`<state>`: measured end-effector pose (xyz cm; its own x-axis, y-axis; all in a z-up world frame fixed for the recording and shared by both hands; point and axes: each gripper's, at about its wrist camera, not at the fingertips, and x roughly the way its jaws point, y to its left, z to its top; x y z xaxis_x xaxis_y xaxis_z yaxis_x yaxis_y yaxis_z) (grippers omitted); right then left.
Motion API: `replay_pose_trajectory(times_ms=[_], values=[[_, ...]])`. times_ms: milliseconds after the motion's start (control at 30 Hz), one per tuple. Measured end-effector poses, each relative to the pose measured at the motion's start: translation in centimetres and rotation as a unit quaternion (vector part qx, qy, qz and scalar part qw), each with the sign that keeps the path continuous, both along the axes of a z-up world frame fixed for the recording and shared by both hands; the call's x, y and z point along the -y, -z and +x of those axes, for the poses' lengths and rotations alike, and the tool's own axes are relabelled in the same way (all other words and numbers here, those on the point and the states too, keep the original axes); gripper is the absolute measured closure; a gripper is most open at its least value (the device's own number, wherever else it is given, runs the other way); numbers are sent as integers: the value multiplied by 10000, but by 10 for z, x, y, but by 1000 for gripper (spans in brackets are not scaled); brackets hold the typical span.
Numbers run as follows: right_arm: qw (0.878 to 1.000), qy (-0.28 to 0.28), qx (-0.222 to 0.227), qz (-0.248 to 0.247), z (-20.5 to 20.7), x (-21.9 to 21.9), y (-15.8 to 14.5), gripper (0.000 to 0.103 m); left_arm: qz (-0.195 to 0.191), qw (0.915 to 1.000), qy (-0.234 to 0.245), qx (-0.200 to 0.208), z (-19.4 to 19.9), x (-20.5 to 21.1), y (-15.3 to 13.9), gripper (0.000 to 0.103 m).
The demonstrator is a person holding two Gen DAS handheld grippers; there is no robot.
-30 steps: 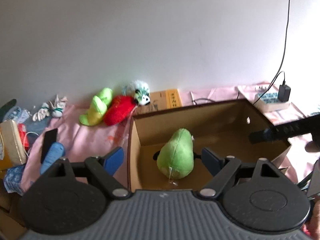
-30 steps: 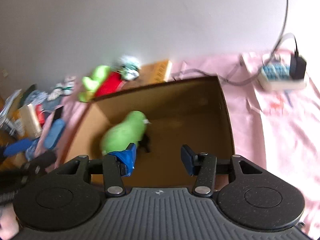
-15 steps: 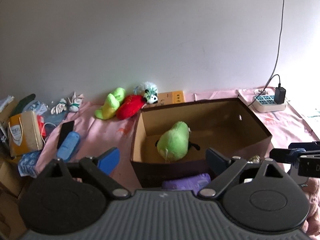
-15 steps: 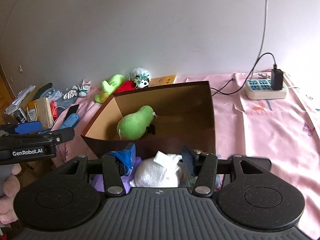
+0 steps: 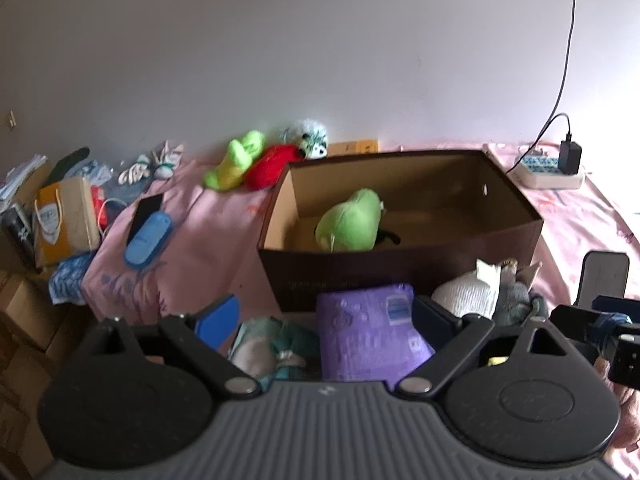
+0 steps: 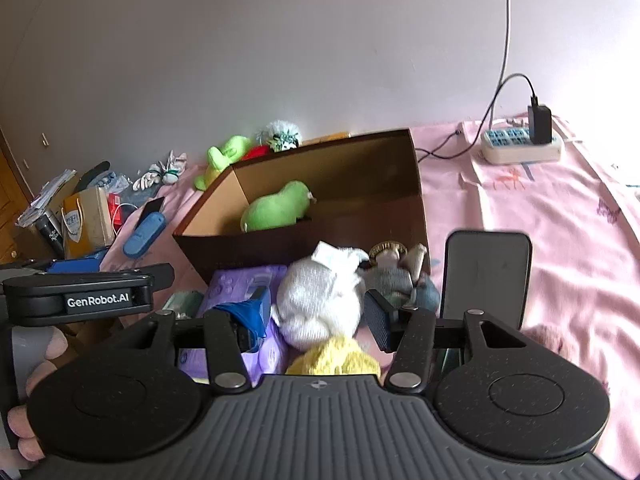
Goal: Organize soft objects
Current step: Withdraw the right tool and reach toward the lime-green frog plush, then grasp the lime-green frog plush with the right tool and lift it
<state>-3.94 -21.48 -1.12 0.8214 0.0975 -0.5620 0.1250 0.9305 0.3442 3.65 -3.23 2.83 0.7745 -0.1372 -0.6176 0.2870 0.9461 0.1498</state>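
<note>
A brown cardboard box (image 5: pixel 400 268) holds one green pear-shaped plush (image 5: pixel 348 222). In front of it lies a pile: a purple soft pack (image 5: pixel 368 332), a white plush (image 6: pixel 320 304), a yellow plush (image 6: pixel 336 360) and a grey plush (image 6: pixel 394 280). My left gripper (image 5: pixel 324 316) is open wide above the purple pack, with a gap on the left side. My right gripper (image 6: pixel 316 316) is open at about half width; the white plush sits between its fingers, and no squeeze shows. At the back wall lie a green plush (image 5: pixel 236 160), a red plush (image 5: pixel 272 164) and a white hedgehog toy (image 5: pixel 314 142).
A black phone (image 6: pixel 486 276) stands right of the pile. A power strip with a charger (image 6: pixel 520 148) sits far right on the pink cloth (image 6: pixel 540 208). A blue case (image 5: pixel 146 240), a paper bag (image 5: pixel 64 224) and clutter fill the left. A hand (image 6: pixel 36 360) holds the left gripper.
Both grippers have drawn back from over the box toward the near side, which brought the pile in front of the box into view. The left jaws stand slightly wider.
</note>
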Motion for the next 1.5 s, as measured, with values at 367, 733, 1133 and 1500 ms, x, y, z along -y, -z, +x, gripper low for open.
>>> replay_pose_trajectory(times_ms=[367, 733, 1133, 1500], values=[[9994, -159, -199, 250, -8, -8, 14, 67, 89, 9996, -180, -210, -6, -2, 18, 10], [9965, -458, -564, 403, -9, -13, 35, 67, 61, 9988, -245, -423, -4, -27, 28, 10], [9888, -1106, -688, 735, -8, -22, 49, 67, -221, 9974, 186, -656, -28, -73, 44, 10], [9767, -1711, -753, 1057, 4, -43, 56, 66, -545, 9859, 1098, -1139, -62, -87, 76, 10]])
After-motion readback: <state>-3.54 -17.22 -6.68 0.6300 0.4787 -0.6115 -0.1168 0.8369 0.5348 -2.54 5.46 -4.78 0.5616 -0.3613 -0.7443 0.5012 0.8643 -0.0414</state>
